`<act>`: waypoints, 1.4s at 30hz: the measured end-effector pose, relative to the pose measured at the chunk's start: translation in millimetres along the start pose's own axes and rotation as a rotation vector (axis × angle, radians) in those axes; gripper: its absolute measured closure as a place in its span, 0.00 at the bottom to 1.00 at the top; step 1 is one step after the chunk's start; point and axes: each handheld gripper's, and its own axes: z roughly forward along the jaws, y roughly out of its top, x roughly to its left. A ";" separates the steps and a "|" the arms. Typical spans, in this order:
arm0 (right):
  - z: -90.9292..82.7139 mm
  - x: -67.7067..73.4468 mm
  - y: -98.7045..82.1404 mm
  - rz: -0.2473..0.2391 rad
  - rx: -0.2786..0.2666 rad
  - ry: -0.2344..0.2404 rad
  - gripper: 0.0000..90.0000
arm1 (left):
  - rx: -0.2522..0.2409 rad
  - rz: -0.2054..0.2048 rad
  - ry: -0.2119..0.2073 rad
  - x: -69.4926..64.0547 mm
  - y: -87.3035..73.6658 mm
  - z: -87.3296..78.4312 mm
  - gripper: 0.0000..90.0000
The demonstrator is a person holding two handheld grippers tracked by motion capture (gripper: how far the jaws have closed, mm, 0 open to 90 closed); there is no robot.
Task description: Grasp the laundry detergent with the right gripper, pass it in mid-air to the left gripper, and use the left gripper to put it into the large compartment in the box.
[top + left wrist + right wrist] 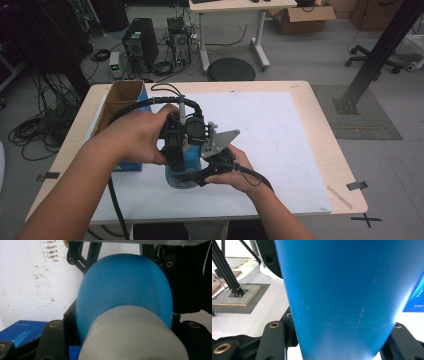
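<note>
both the left gripper (176, 150) and right gripper (212, 165) clamp the translucent blue plastic bottle (187, 167) at frame centre; an open brown cardboard box (117, 102) stands just left on the white worktop (280, 135).

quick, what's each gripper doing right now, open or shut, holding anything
Left gripper: shut on the white cap of the blue bottle.
Right gripper: shut on the blue bottle's body.

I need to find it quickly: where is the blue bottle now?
In the high view the blue bottle stands at the table's near middle, held between the left gripper and right gripper, just right of the open cardboard box.
</note>
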 end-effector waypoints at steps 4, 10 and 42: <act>-1.4 0.4 1.3 -0.002 -0.006 0.005 0.50 | -0.001 -0.005 -0.002 -0.6 0.6 -2.4 0.43; -2.5 -0.4 2.0 -0.014 -0.016 -0.003 0.49 | 0.000 0.002 0.006 -1.7 1.8 -4.9 0.43; -47.6 -1.9 -9.6 0.075 -0.072 -0.023 0.00 | -0.028 -0.077 -0.028 9.8 -0.3 -18.9 0.43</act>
